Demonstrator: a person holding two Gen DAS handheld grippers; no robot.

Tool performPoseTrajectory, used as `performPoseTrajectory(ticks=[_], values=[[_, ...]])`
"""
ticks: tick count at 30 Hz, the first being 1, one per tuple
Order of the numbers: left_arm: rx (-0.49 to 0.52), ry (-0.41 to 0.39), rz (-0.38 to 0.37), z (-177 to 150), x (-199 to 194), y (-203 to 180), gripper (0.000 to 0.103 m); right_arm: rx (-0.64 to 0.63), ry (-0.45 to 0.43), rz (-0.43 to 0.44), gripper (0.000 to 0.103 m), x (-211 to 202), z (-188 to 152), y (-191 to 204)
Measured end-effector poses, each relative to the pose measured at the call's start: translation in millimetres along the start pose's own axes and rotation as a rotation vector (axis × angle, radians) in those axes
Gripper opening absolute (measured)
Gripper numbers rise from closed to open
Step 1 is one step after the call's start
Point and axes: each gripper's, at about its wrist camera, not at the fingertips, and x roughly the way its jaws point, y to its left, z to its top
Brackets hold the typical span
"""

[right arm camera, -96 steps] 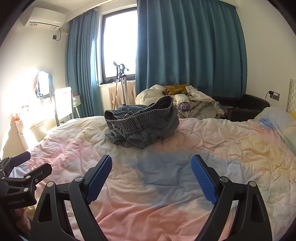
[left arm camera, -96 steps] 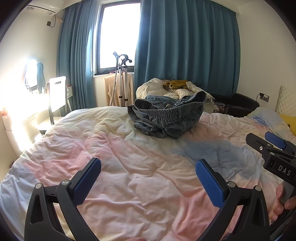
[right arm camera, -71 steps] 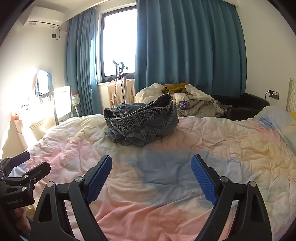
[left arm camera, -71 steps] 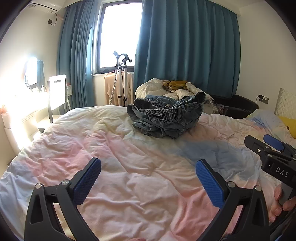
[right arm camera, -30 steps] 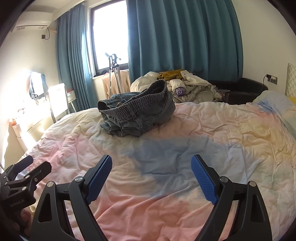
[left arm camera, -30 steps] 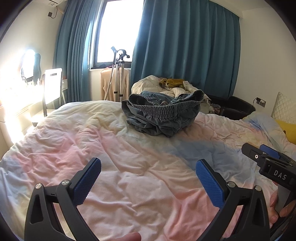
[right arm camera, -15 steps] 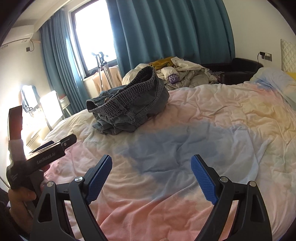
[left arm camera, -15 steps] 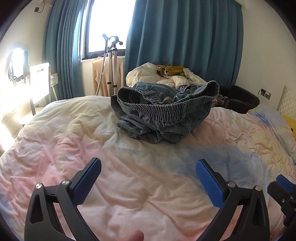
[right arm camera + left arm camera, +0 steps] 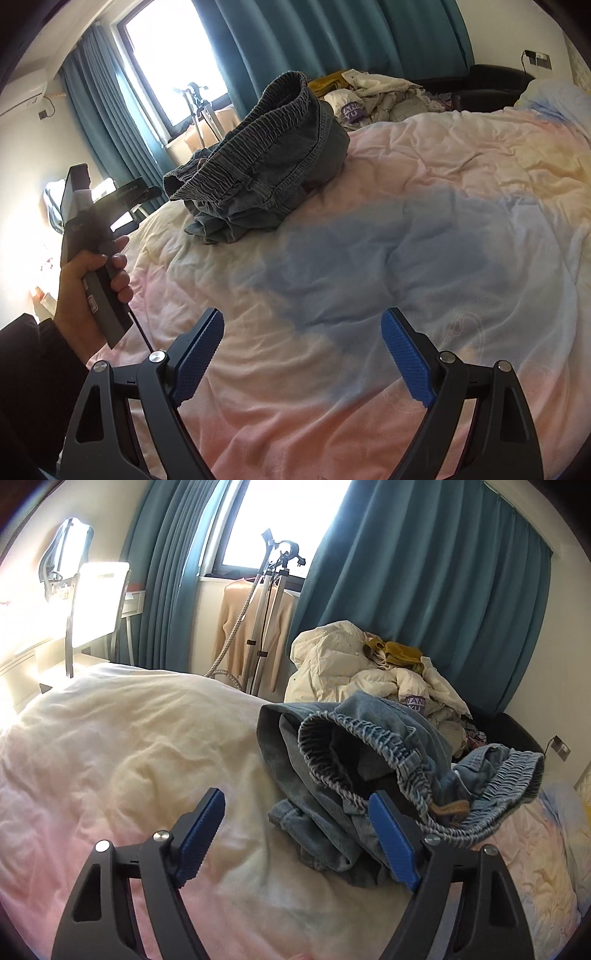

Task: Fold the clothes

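A crumpled pair of blue denim shorts with an elastic waistband lies in a heap on the bed's pastel duvet. My left gripper is open, close to the heap's near left edge; its right finger overlaps the fabric, nothing is held. In the right wrist view the shorts lie further off. My right gripper is open and empty above the duvet's blue patch. The hand holding the left gripper's handle shows at the left.
A pile of pale clothes and a cream jacket lies beyond the bed by teal curtains. A garment steamer stand with a beige top stands under the window. A white chair stands at the left. A dark sofa is at the far right.
My left gripper has moved forward to the shorts, which now fill the view. My right gripper has moved forward a little and tilted. Both stayed open.
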Motion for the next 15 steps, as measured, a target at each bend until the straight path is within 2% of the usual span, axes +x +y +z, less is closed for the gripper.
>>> performPoseTrajectory(ticks=[2, 5, 6, 7, 8, 9, 12, 15], values=[[0.0, 0.011, 0.0, 8, 16, -1, 0.077, 0.02, 0.019, 0.012, 0.089, 9, 0, -3], [0.008, 0.028, -0.004, 18, 36, -7, 0.064, 0.043, 0.05, 0.025, 0.089, 22, -2, -7], [0.018, 0.039, 0.003, 21, 44, -11, 0.058, 0.05, 0.059, 0.028, 0.089, 25, -2, -8], [0.027, 0.052, 0.006, 24, 51, -15, 0.046, 0.056, 0.06, 0.031, 0.089, 27, -3, -9], [0.037, 0.067, 0.007, 25, 56, -18, 0.041, 0.06, 0.061, 0.032, 0.089, 29, -3, -10], [0.046, 0.071, 0.018, 26, 58, -22, 0.031, 0.058, 0.057, 0.032, 0.089, 29, -3, -10], [0.069, 0.08, 0.049, 27, 62, -31, 0.014, 0.055, 0.048, 0.032, 0.089, 30, -2, -10], [0.052, 0.026, 0.056, 28, 37, -34, 0.009, 0.047, 0.039, 0.034, 0.089, 28, -1, -6]])
